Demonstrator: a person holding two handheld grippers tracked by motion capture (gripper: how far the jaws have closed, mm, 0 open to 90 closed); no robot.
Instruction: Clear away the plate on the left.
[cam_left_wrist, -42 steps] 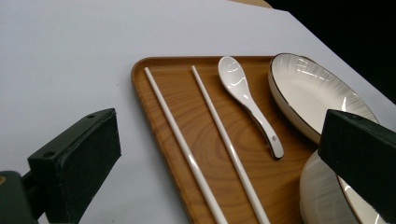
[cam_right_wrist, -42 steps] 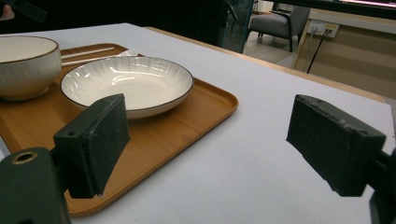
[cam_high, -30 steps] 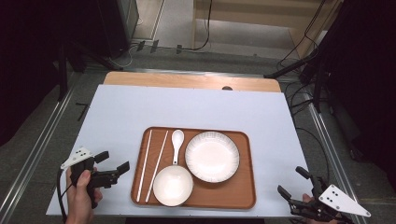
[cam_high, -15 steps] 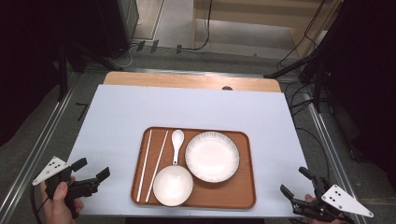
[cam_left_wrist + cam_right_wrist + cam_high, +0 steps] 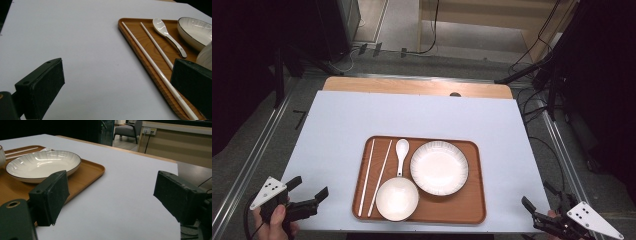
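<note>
A wooden tray (image 5: 464,207) lies near the table's front edge. On it are a ridged white plate (image 5: 439,167), a small white bowl (image 5: 397,198), a white spoon (image 5: 401,152) and two white chopsticks (image 5: 373,176). My left gripper (image 5: 308,188) hovers open at the front left corner, left of the tray, with nothing between its jaws. My right gripper (image 5: 539,197) is open at the front right corner, right of the tray. The left gripper view looks along the tray (image 5: 140,42) with the chopsticks (image 5: 155,67) and spoon (image 5: 168,36). The right gripper view faces the plate (image 5: 42,165).
The pale blue table cover (image 5: 412,117) lies over a wooden tabletop (image 5: 412,86). Cables and dark stands sit on the floor behind and to the right. An armchair (image 5: 126,131) stands far back in the right gripper view.
My left gripper drew back from beside the tray to the front left corner, then edged slightly right. My right gripper has barely moved.
</note>
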